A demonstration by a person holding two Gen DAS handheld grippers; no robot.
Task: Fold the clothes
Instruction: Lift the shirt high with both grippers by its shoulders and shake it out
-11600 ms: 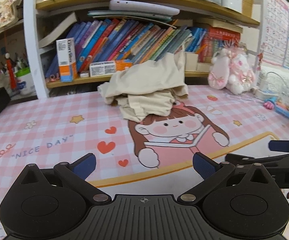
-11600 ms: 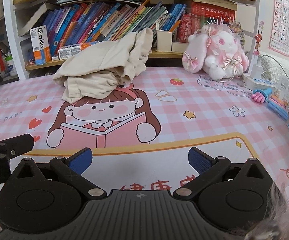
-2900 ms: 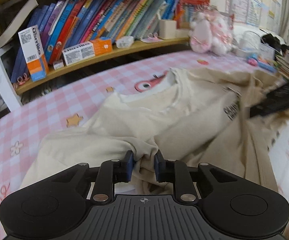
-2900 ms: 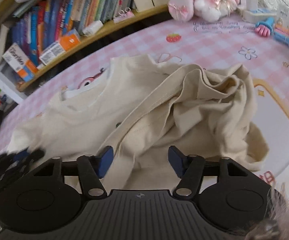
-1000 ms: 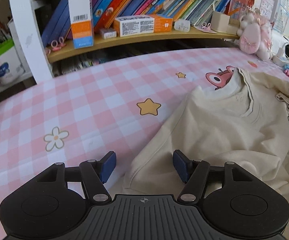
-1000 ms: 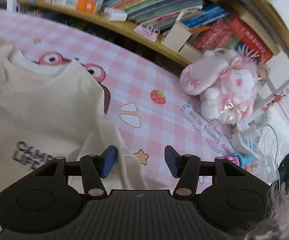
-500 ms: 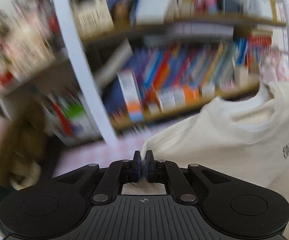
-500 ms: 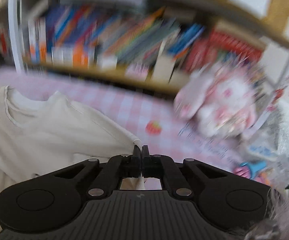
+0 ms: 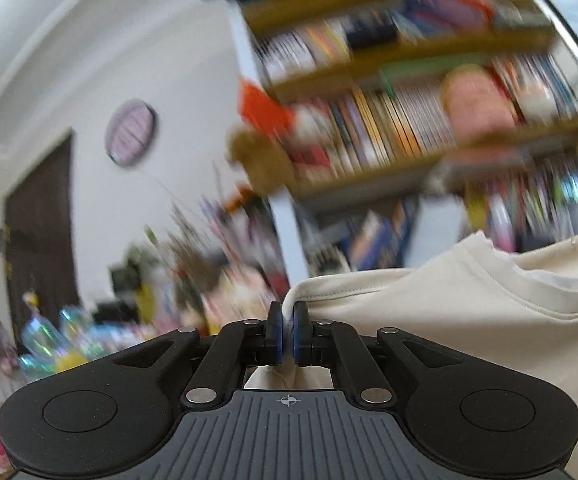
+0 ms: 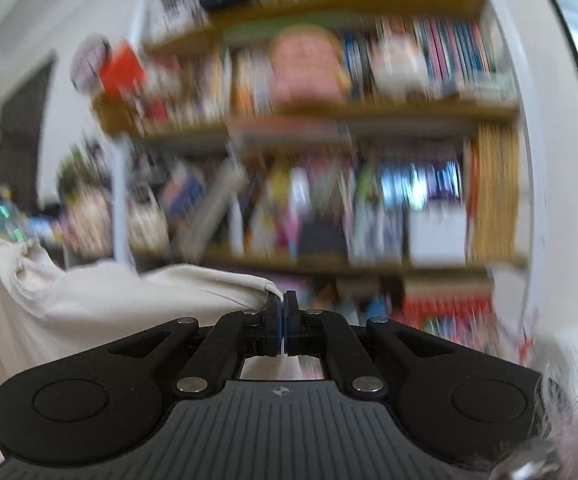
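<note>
Both grippers are up in open air, each clamped on a shoulder of the cream T-shirt, which hangs stretched between them and blocks that gap. Ahead, the crowded bookshelf closes off forward movement; leftward there is only bare wall.

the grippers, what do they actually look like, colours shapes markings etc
Both match. The left gripper and right gripper are matte black plastic, each with a ribbed dark grey centre plate bearing a small white crosshair mark. Two rounded lobes with circular discs flank it, angled linkage arms carry silver pivot screws, and the fingertip pads are blue. No cables or sleeves show.
</note>
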